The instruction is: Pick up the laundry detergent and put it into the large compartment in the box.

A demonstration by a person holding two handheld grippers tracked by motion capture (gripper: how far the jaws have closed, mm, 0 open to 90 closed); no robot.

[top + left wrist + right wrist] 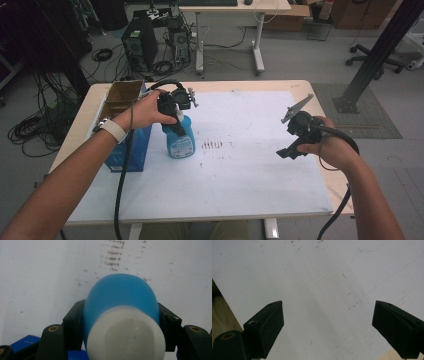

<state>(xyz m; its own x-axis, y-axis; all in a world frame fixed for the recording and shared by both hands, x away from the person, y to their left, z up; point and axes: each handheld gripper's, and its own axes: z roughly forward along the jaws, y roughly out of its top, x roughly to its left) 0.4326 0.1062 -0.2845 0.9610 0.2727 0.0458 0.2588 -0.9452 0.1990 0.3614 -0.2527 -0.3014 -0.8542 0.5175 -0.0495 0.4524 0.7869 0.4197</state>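
Left tongs (176,116) clamped on the blue bottle (180,140), grip at the neck just under the white cap (126,336); jaws press both sides in the left gripper view. Bottle stands upright on the white sheet (260,170) of the tabletop (300,84), just beside the blue box (131,150), left of centre. Smudge marks (212,145) near the bottle's right. Right tongs (289,150) released, jaws wide apart, nothing between them, held above the sheet's right side, well apart from the bottle.
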